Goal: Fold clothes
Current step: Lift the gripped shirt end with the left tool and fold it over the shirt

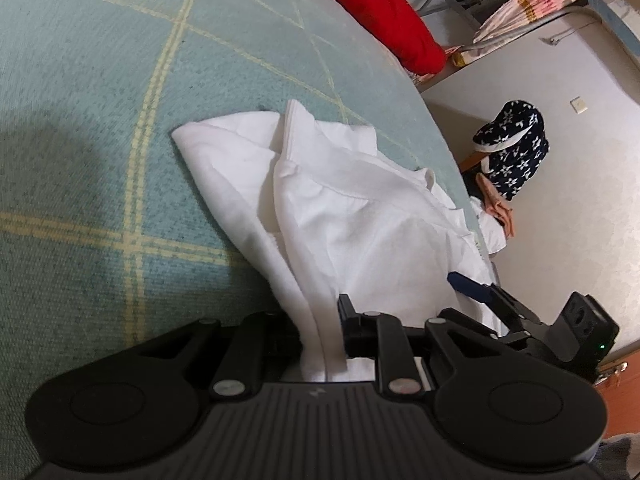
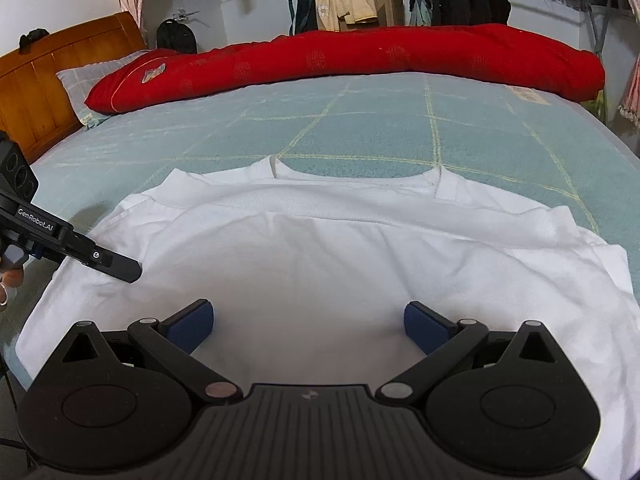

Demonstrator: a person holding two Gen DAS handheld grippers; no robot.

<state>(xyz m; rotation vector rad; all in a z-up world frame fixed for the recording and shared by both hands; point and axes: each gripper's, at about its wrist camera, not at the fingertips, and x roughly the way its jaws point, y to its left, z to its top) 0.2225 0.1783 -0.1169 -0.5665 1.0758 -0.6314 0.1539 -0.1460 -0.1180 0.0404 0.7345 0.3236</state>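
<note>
White T-shirt [image 2: 320, 248] lay flat across our bed [image 2: 360, 128], collar away from us; our left gripper [image 1: 320, 336] pinched its left edge, our right gripper [image 2: 308, 320] hovered agape over the hem.

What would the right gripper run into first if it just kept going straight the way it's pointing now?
Most likely the white T-shirt spread on the bed. The right gripper is open and angled down over the shirt's middle, with nothing between its fingers. How far the cloth lies below them is hard to judge.
</note>
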